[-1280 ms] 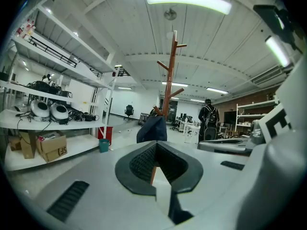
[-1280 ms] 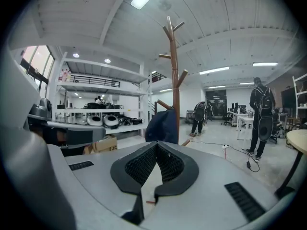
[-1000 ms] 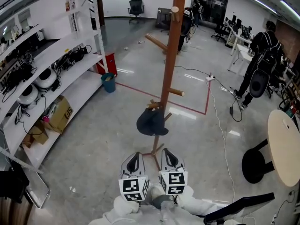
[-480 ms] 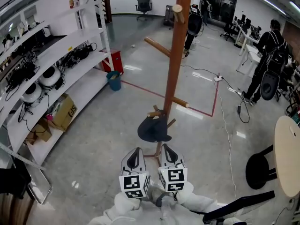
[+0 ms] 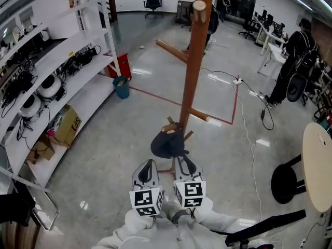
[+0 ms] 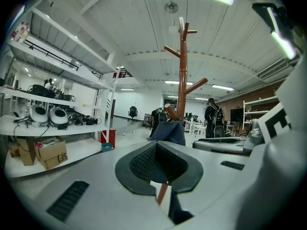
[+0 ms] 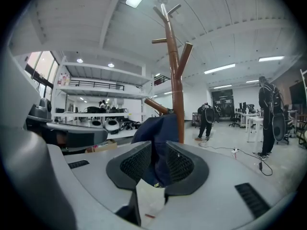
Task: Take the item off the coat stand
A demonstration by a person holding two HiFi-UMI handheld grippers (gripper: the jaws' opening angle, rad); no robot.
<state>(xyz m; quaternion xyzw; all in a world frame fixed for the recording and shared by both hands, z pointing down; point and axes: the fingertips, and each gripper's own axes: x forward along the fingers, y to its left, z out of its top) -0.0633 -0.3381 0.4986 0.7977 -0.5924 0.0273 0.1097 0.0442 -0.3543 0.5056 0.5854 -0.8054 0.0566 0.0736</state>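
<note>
Right gripper [image 7: 157,148] stands slightly parted. Its jaws have just been opening, and the cloth of a navy cap [image 5: 166,144] shows in the narrow gap between its ribbed black pads [image 7: 136,163], which do not look pressed on it. Left gripper [image 6: 156,145] sits just beside it, jaws together and holding nothing, with the cap a little beyond its tips. From the head view I see both grippers side by side, pointing at the base of a tall wooden coat stand [image 5: 194,66]. The cap hangs on a short low peg [image 5: 168,128] of that stand, on the side facing me, just in front of the gripper tips. White shelving [image 5: 62,61] with gear runs along the left. A person [image 5: 290,61] stands well apart at the far right.
</note>
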